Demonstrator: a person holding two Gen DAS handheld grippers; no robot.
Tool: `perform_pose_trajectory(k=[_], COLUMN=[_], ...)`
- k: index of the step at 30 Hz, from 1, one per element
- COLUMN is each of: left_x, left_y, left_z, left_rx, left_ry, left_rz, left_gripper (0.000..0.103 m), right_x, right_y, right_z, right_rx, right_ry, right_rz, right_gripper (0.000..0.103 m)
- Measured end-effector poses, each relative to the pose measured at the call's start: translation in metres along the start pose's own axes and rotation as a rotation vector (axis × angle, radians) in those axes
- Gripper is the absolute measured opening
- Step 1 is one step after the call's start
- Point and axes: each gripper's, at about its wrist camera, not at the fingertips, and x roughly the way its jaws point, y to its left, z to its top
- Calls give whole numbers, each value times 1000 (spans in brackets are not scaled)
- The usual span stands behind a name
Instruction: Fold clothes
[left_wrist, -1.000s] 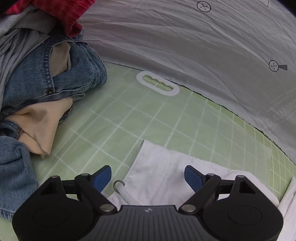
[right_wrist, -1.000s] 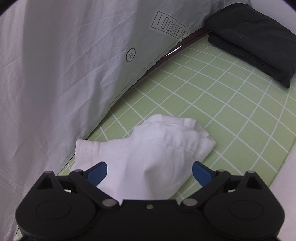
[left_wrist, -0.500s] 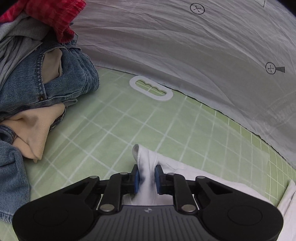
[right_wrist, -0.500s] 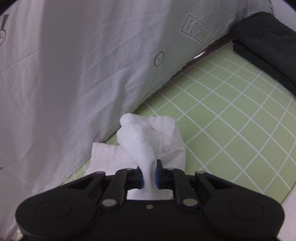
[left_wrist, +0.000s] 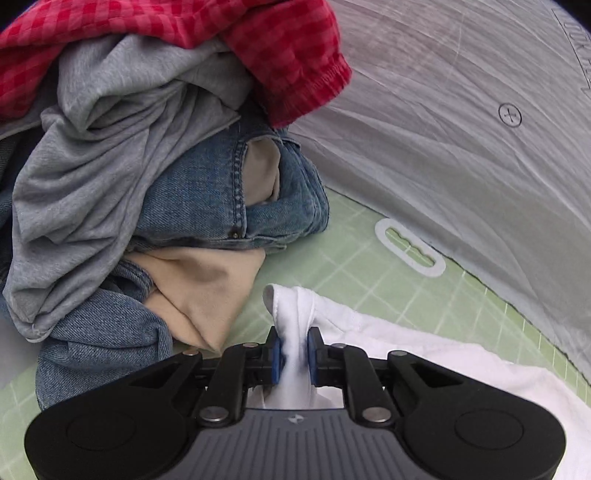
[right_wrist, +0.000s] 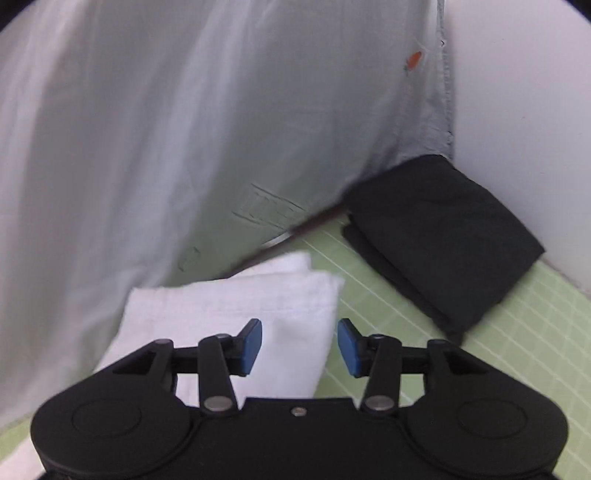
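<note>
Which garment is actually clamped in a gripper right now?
The white cotton garment, pinched by the left gripper. The blue jeans, grey jersey top and red checked garment lie untouched in the pile.

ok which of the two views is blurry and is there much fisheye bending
The right wrist view is smeared by motion: the black folded garment, the white garment and the mat's grid lines look soft. The left wrist view is sharp, with denim stitching on the jeans crisp. Both show fisheye bending: the green mat grid curves and the corners go dark.
</note>
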Motion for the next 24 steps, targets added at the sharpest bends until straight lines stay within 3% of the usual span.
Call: perform_pose_trajectory(k=[1,6,12,15,17,19,20,23,24], left_x=[1,11,23,24,24,24,24,24,23], left_y=[-1,-1,-10,-10,-10,-9,-10,-11,-11], left_z=[-3,-3,-14,-22,-26,-27,-28,-28,-29], left_rx=[10,-20,58,73,73,71,74,79,81], left_ry=[-2,12,50,50,46,42,40,34,29], left_rz=[7,27,70,80,82,80,81,84,85], left_gripper=[19,23,34,38,40,40,40,41,41], right_x=[2,4,25,38,45,51,51,44,40], right_y=[2,41,123,155,168,173,171,157,151], right_z=[-9,-37,-61,-69,-74,-78,-78,-77,-77], right_rx=[-23,-76,-191,-214,-231,-239,-231,-218,-219], right_ry=[12,36,82,120,147,167,164,148,139], right_rz=[-3,75,195,208,168,117,115,136,138], right_gripper=[49,78,83,83,83,80,73,20,8])
